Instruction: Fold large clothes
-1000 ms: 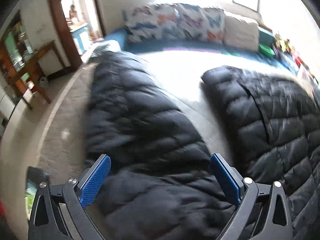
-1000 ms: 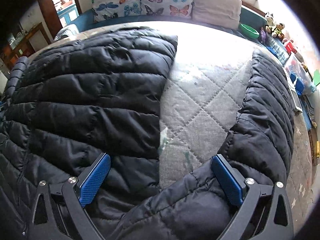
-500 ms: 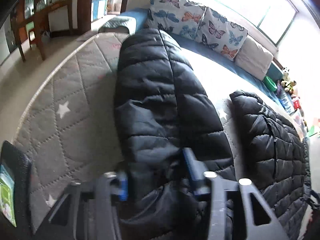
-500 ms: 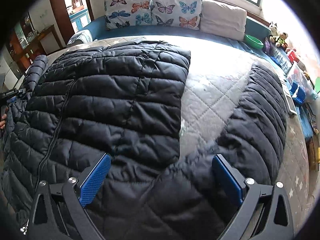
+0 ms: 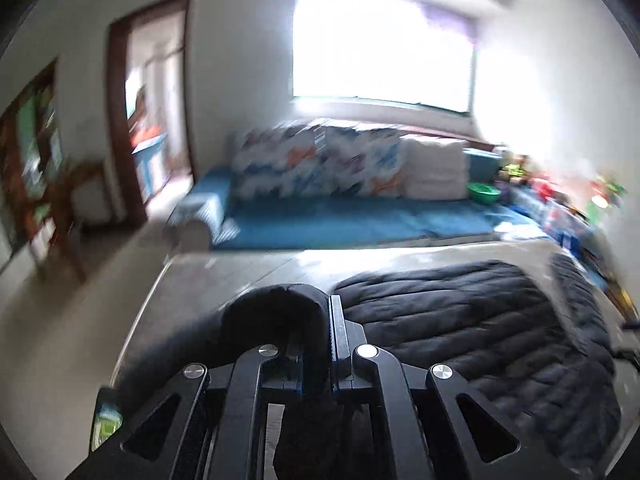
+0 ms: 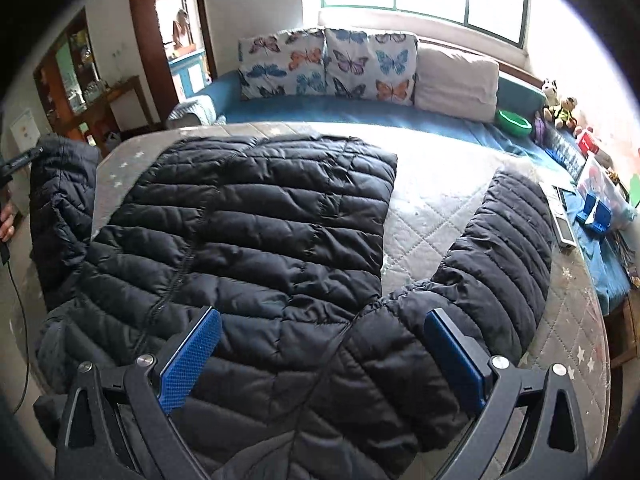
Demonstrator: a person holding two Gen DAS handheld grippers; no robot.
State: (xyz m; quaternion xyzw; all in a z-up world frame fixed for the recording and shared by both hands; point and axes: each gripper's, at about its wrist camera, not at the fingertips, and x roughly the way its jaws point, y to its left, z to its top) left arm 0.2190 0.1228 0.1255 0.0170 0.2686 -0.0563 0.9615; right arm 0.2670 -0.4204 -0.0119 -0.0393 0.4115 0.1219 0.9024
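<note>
Quilted mattress (image 6: 424, 216) bears jacket (image 6: 260, 220); left tongs (image 5: 316, 344) pinch its sleeve (image 5: 276, 308); right tongs (image 6: 320, 344) wide.

1. One black puffer jacket (image 6: 260, 232) under my jaws, two sleeves.
2. Two butterfly cushions (image 6: 326, 64) and one plain white cushion (image 6: 456, 80).
3. One green bowl (image 6: 514, 122).
4. Two stuffed toys (image 6: 558, 100), far as I can count.
</note>
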